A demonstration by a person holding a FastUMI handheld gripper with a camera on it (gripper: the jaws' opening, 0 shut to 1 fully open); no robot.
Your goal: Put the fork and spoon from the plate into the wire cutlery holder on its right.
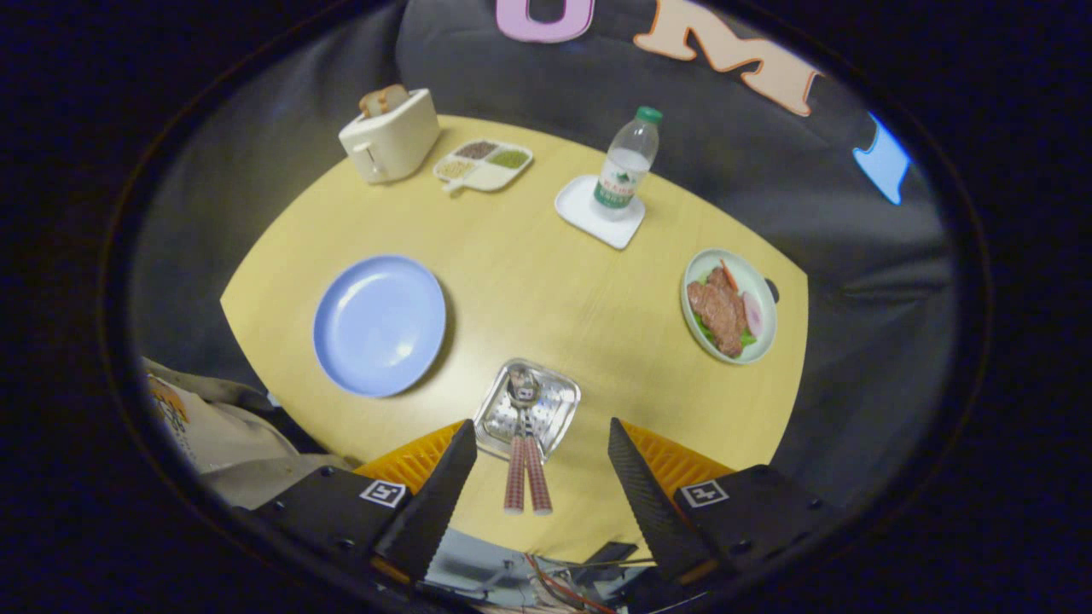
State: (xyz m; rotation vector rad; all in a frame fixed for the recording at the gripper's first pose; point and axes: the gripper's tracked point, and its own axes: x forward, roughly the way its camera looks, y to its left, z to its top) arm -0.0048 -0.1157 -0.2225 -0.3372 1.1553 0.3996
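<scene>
The gripper (542, 443) is seen from above the round, pale wooden table (546, 298), with its jaws spread wide and nothing gripped or touched between them. The two fingers (444, 495) are wedge-shaped and finely ribbed on their inner faces, and each is backed by a ridged orange panel. Between the fingertips, a little ahead of them, the cutlery holder (546, 409) is found: a shiny, perforated metal cup with a squarish rounded rim, viewed down its mouth. The fork and spoon (526, 477) stand inside it, their two checked, rod-like handles pointing up toward the camera side by side, while their working ends lie down in the cup and cannot be told apart. To the left of the holder, the smooth blue plate (380, 326) is seen bare. Farther off, a cream toaster (391, 136) holding bread, a divided white tray (483, 165) of grains, and a clear plastic bottle (627, 164) with a green cap on a white square coaster (597, 217) are placed, and a pale green dish (729, 305) of meat sits to the right.
</scene>
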